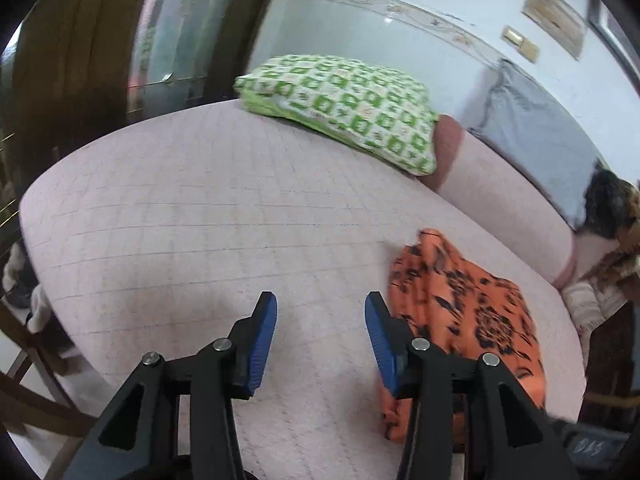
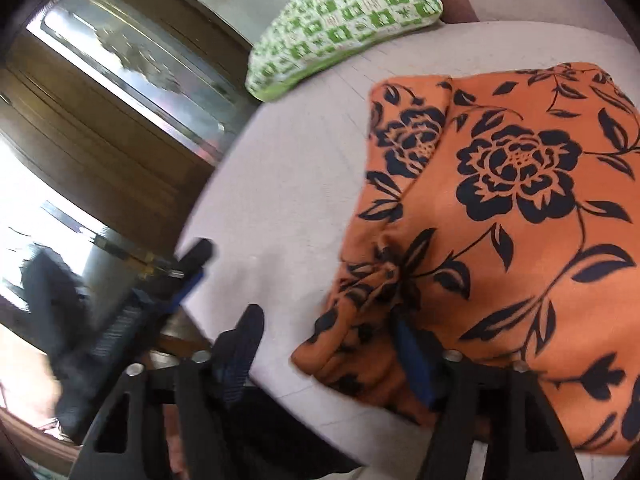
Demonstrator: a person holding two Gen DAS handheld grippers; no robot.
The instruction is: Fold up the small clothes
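An orange garment with a black flower print [image 2: 500, 208] lies on the pale pink bed [image 1: 200, 208], partly folded with a flap along its left side. In the left wrist view the garment [image 1: 468, 312] lies at the right. My left gripper [image 1: 320, 340] is open and empty, above the bedcover just left of the garment. It also shows blurred at the left of the right wrist view [image 2: 188, 268]. My right gripper [image 2: 328, 344] is open at the garment's near left edge. Its right finger [image 2: 416, 364] rests over the cloth.
A green and white checked pillow [image 1: 348, 108] lies at the far side of the bed. A grey pillow [image 1: 540, 136] leans on the white wall. A dark wooden cabinet with glass [image 2: 120, 92] stands beside the bed. More clothes [image 1: 600, 280] lie at the right edge.
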